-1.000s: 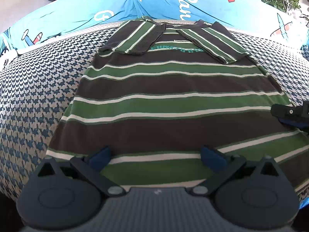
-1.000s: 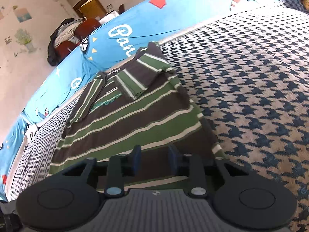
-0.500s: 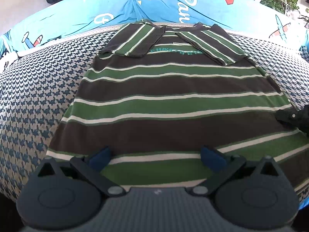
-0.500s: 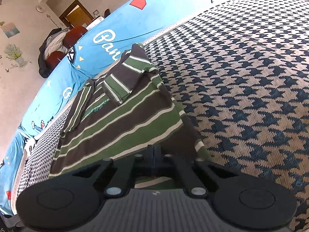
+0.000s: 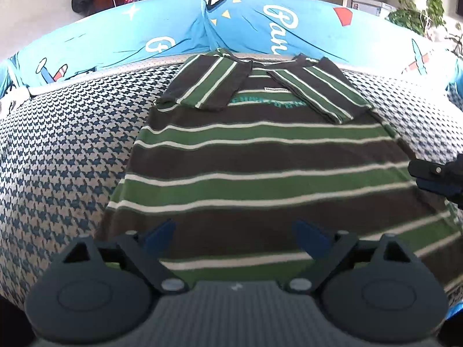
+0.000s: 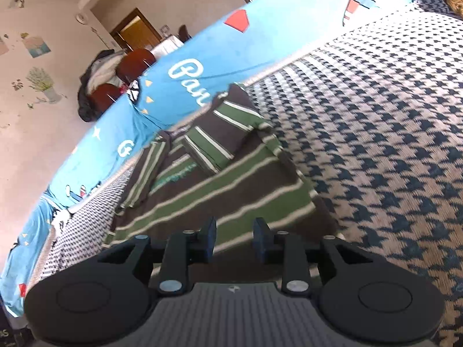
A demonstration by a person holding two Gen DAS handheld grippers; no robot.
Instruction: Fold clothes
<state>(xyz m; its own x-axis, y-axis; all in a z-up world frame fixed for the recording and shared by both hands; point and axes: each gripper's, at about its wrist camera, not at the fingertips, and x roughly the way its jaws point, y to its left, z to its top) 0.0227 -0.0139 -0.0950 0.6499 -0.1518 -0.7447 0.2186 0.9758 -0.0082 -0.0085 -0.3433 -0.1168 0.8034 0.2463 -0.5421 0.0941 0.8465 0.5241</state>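
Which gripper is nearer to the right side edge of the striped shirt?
Right. The right gripper, jaws opening, sits at that edge of the striped shirt; the left gripper, jaws closing, hangs over the hem's middle.

One striped shirt, two grippers, one blanket.

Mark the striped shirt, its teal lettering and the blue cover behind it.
striped shirt [image 5: 260, 156], left wrist view, middle of the body.
teal lettering [image 5: 269, 101], left wrist view, across the chest between the folded sleeves.
blue cover [image 5: 173, 31], left wrist view, flat printed area.
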